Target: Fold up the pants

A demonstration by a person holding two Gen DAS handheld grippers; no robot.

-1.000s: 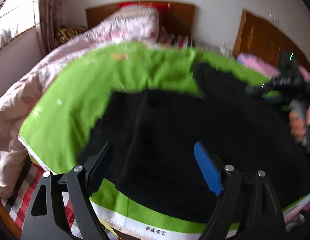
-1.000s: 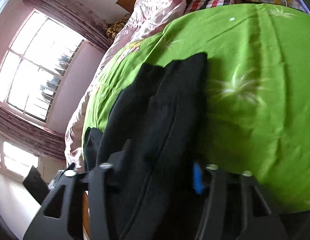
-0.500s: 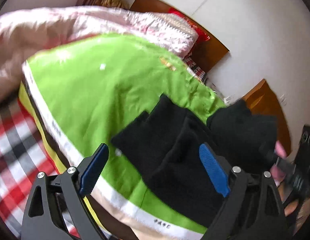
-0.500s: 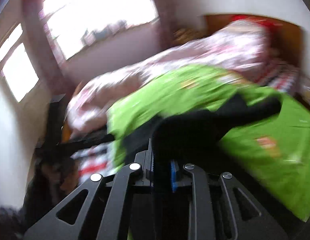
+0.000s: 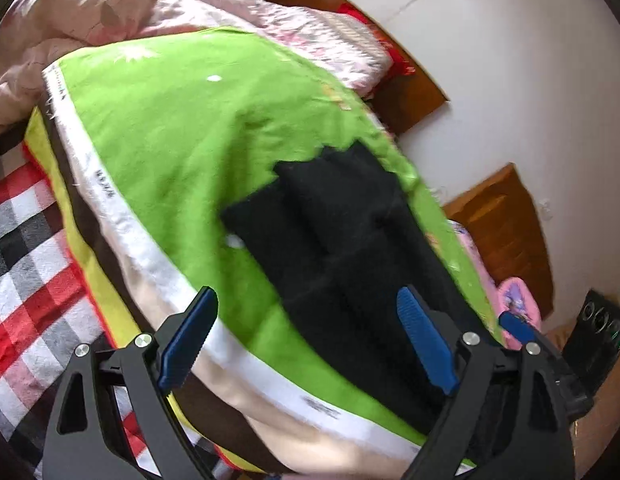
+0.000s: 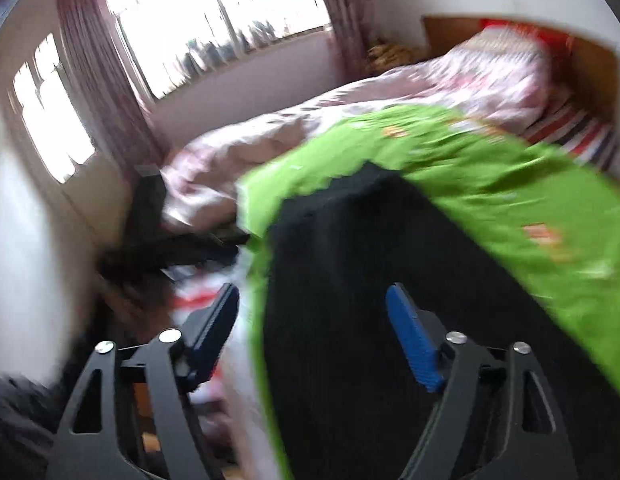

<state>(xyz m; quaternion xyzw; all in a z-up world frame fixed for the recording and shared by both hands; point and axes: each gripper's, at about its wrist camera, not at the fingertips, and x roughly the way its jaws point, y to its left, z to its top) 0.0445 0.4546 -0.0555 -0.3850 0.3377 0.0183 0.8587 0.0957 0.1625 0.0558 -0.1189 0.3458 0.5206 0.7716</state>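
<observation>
The black pants [image 5: 342, 232] lie folded in a long stack on the green sheet [image 5: 169, 132], running from mid-sheet toward its near right edge. My left gripper [image 5: 305, 300] hovers open above the near end of the pants and the sheet's white hem, with nothing in it. In the right wrist view the pants [image 6: 350, 280] spread under my right gripper [image 6: 312, 292]. Its jaws are opening and the pads do not press on the cloth. One blue pad [image 5: 518, 330] of the right gripper shows at the right of the left wrist view.
The sheet covers a bed with a pink floral quilt [image 5: 89, 16] bunched at the far side and a red checked cover [image 5: 25, 260] hanging at the left. A wooden headboard [image 5: 410, 92] and a wooden cabinet [image 5: 506, 232] stand against the wall. A window [image 6: 213, 28] is beyond.
The right gripper was shut on a fold of the black pants and has let it go, its jaws now wide. The pants now lie folded. Both views have rolled and shifted.
</observation>
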